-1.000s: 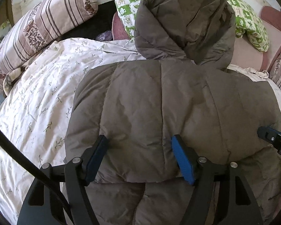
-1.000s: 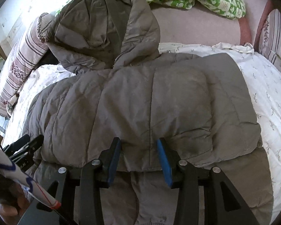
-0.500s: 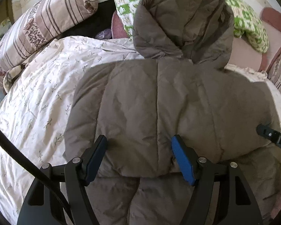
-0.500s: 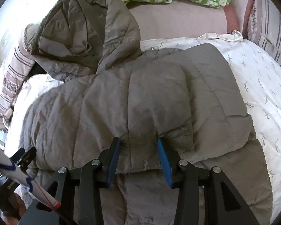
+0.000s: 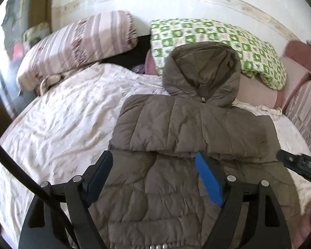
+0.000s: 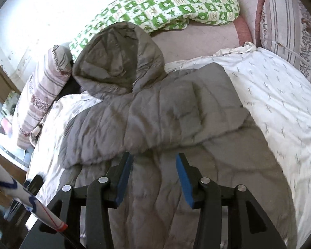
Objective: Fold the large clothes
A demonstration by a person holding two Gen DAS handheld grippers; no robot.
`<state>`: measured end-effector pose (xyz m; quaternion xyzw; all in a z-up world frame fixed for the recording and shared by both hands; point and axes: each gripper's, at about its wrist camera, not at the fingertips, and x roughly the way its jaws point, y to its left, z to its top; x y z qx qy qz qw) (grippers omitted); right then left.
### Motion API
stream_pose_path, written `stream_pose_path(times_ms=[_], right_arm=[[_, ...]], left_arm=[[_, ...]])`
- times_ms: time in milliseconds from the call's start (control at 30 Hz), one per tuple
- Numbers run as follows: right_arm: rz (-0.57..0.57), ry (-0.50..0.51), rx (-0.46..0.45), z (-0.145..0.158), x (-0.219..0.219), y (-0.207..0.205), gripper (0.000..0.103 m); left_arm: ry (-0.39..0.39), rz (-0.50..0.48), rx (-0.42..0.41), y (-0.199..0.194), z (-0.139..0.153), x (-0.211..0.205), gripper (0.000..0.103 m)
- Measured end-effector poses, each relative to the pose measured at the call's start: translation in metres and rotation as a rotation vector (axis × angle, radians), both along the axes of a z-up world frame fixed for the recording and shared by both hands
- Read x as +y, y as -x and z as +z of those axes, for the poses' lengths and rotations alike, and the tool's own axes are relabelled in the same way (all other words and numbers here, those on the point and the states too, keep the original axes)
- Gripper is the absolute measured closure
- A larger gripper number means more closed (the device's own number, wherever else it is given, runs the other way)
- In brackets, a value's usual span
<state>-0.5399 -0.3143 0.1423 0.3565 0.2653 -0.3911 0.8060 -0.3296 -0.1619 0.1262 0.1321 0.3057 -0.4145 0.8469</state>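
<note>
A grey-brown hooded puffer jacket (image 5: 186,128) (image 6: 165,114) lies on the bed, its upper half folded down over its lower half, the hood (image 5: 201,76) (image 6: 118,62) toward the pillows. My left gripper (image 5: 153,157) hovers over the lower half just short of the fold edge. Its jaws are opening and nothing is pinched between them. My right gripper (image 6: 153,156) hovers likewise near the fold edge on the jacket's right side, with its jaws opening a little and nothing in them. Its tip also shows at the right edge of the left wrist view (image 5: 300,164).
A white leaf-print sheet (image 5: 62,124) (image 6: 280,103) covers the bed around the jacket. A green checked pillow (image 5: 207,35) and a striped pillow (image 5: 76,41) lie at the head. Another striped cushion (image 6: 290,20) stands at the right. A black cable (image 5: 20,170) crosses the left.
Both grippers have drawn back and upward from the jacket's fold edge, which earlier lay between their fingers. The left jaws stand wider. The jacket stays folded on the bed.
</note>
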Motion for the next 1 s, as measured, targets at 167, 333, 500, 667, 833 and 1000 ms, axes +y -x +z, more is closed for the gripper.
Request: stream_pose_path(times_ms=[167,333,500,667,833,1000], right_arm=[[0.007,0.024,0.013,0.052,-0.007,-0.024,0.053],[0.011,0.038,-0.044,0.115,-0.052,-0.08,0.034],[-0.045,0.001,-0.094,0.133,-0.125,-0.144,0.034],[-0.167,-0.067,-0.125,0.129,-0.195,-0.185,0.033],[-0.229,-0.117,-0.159,0.115,-0.242,-0.208,0.03],[-0.246,-0.144,-0.187,0.094,-0.266,-0.219,0.05]], left_arm=[[-0.04,0.011,-0.098,-0.017,-0.024,-0.032,0.022],[-0.06,0.016,-0.095,-0.036,-0.028,-0.044,0.022],[-0.056,0.0,-0.083,-0.045,-0.03,-0.047,0.022],[-0.082,-0.011,-0.041,-0.054,-0.042,-0.06,0.022],[-0.082,0.001,-0.027,-0.061,-0.044,-0.065,0.022],[-0.073,0.015,-0.007,-0.067,-0.044,-0.064,0.022]])
